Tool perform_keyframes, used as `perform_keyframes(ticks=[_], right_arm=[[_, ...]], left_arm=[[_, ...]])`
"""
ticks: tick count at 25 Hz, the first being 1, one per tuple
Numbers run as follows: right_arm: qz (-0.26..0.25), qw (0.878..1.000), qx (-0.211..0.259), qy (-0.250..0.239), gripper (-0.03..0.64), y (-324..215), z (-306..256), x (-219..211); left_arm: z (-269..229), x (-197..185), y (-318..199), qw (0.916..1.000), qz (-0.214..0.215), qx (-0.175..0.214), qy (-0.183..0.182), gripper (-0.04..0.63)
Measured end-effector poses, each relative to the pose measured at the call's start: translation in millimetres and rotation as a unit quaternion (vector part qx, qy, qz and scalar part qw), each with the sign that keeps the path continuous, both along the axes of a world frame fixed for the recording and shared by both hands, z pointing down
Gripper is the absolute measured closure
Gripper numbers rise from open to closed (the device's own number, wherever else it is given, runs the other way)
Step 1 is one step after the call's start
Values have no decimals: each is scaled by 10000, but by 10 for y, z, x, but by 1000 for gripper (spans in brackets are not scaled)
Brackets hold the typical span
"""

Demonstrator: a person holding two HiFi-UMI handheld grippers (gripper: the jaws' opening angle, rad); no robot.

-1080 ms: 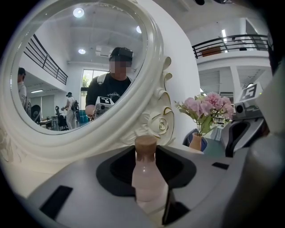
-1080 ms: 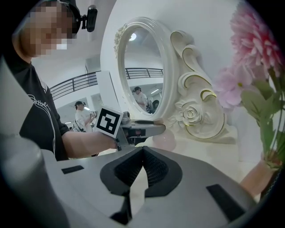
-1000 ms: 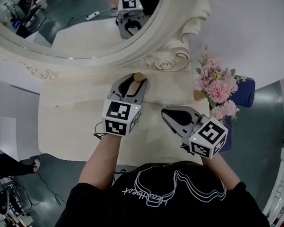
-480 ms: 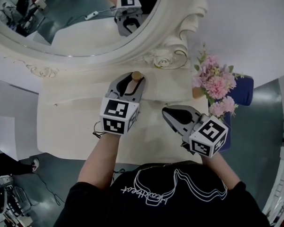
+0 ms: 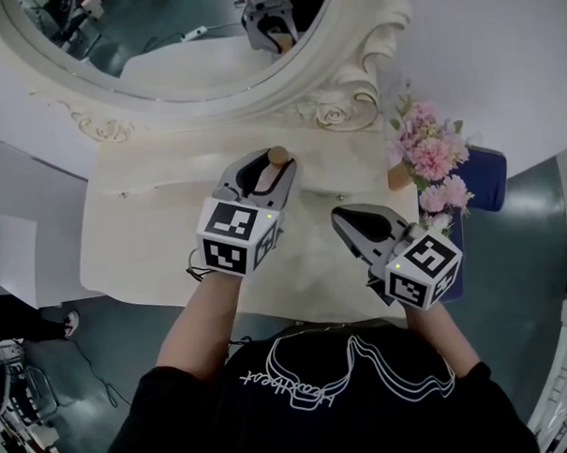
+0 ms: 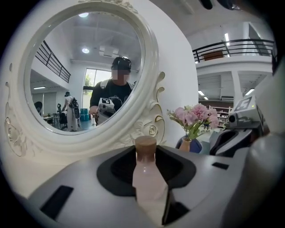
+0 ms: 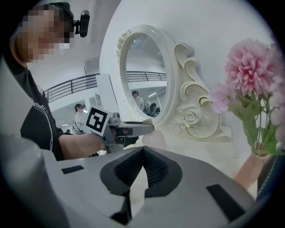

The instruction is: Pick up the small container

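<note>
Half done | my left gripper [image 5: 271, 165] clamps the small container [image 6: 146, 177] near the desk [image 5: 153, 238] back edge | right gripper [image 7: 142, 150] jaws together, empty | I can't confirm lift-off yet

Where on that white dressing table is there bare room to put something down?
The widest bare patch is the left of the tabletop, between the mirror frame and the near edge, beside the left gripper holding the small container. The right end is crowded: flowers and the right gripper.
</note>
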State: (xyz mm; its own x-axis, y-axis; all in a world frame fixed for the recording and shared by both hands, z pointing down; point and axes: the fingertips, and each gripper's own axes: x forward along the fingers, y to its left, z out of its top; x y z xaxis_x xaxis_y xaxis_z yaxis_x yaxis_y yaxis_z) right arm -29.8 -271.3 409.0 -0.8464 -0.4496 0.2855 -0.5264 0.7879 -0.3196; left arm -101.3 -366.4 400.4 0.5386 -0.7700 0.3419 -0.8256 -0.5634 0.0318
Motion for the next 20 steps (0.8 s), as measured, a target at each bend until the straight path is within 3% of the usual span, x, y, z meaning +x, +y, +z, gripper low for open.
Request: perform_keyframes(ticks=[11, 20], right_arm=[[116, 9992, 316, -215, 609, 347, -247, 13], [119, 9982, 517, -278, 609, 726, -434, -4]], left_arm=[[-302, -16, 801, 9994, -4, 0, 340, 456], [-378, 3, 1484, 9969, 179, -227, 726, 456]])
